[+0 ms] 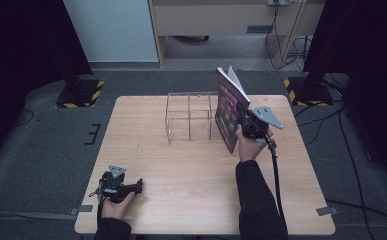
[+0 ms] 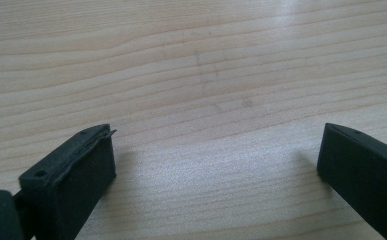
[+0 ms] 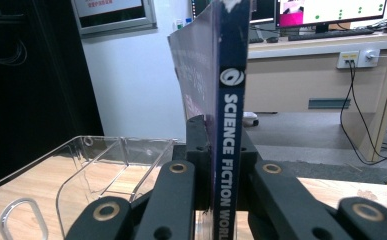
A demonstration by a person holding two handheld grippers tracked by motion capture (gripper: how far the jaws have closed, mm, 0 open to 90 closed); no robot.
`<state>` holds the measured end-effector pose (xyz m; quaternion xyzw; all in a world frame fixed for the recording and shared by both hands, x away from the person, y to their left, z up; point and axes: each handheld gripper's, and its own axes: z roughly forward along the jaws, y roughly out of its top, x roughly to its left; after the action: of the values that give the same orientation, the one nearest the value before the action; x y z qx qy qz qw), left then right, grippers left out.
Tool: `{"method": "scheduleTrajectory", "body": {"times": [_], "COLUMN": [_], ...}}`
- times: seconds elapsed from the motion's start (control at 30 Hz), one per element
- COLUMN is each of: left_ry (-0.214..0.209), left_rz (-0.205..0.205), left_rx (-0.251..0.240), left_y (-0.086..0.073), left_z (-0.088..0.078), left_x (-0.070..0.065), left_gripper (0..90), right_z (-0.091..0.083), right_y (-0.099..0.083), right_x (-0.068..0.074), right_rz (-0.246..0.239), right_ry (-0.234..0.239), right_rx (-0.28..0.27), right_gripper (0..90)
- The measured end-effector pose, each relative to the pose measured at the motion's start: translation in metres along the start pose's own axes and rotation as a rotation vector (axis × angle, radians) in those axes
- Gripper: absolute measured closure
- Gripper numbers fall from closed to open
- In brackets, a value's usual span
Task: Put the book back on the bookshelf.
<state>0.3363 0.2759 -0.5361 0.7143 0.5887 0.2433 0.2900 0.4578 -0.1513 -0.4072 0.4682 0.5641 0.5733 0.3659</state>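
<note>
I have the right gripper [image 1: 242, 121] clamped on a book [image 1: 228, 107], its jaws pinching the dark blue spine, which reads "SCIENCE FICTION" in the right gripper view [image 3: 229, 150]. The book stands upright and slightly fanned at the top, near the far right part of the desk [image 1: 191, 165], just beside the right end of a clear plastic organizer [image 1: 191, 117]. That organizer sits toward the far edge, around the middle, and its compartments look empty as far as I can see; in the right gripper view its transparent walls [image 3: 81, 170] lie to the left of the book. My left gripper [image 1: 140, 185] rests low at the near left corner of the desk, jaws wide apart with only bare wood [image 2: 206, 100] between them, well apart from the book and the organizer.
</note>
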Motion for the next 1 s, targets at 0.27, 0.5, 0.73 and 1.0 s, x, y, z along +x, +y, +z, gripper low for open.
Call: {"method": "scheduleTrajectory", "body": {"times": [0.27, 0.5, 0.73, 1.0], "left_ry": [0.000, 0.000, 0.000, 0.000], "left_rz": [0.000, 0.000, 0.000, -0.001], "left_rx": [0.000, 0.000, 0.000, 0.000], "left_y": [0.000, 0.000, 0.000, 0.000], "left_z": [0.000, 0.000, 0.000, 0.000], "left_x": [0.000, 0.000, 0.000, 0.000], "left_gripper": [1.2, 1.2, 1.2, 1.2], "right_z": [0.002, -0.001, -0.002, 0.000], "right_y": [-0.008, -0.011, -0.011, -0.012], "right_x": [0.005, 0.002, 0.002, 0.002], "right_rz": [-0.011, 0.000, -0.022, -0.031], "right_ry": [-0.026, -0.031, -0.031, -0.028], "right_rx": [-0.016, -0.017, -0.008, 0.003], "right_gripper": [84.3, 83.7, 81.2, 73.9]}}
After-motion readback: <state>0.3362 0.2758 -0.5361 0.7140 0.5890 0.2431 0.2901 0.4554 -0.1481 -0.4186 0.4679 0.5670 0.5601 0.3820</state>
